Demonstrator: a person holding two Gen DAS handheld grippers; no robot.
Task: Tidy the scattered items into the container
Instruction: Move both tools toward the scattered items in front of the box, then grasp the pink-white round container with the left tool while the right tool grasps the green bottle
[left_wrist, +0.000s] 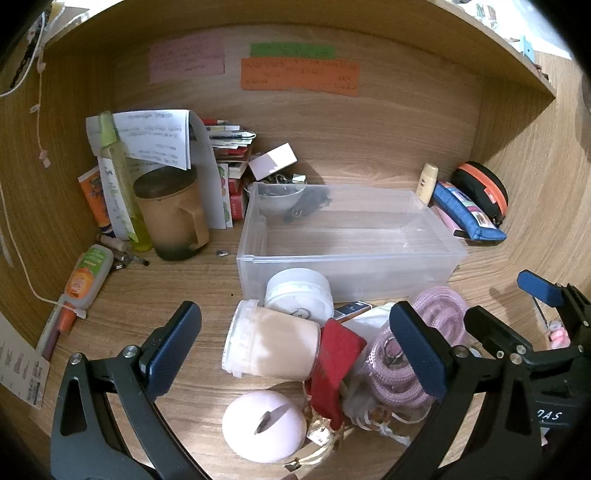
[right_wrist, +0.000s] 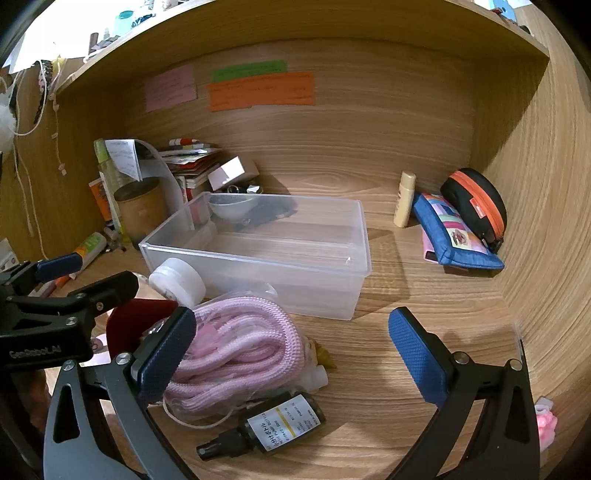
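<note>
Two grippers are held low over the desk, both with jaws spread wide and nothing gripped: the left gripper (left_wrist: 295, 347) above a peach jar (left_wrist: 273, 345), the right gripper (right_wrist: 291, 350) beside a pink cord bundle (right_wrist: 236, 354) and dark spray bottle (right_wrist: 269, 424). Beyond these scattered items, the clear plastic container (right_wrist: 258, 254) is seen.

Open right tool (right_wrist: 291, 354) over pink cord (right_wrist: 236, 354) beside container (right_wrist: 258, 258).
</note>
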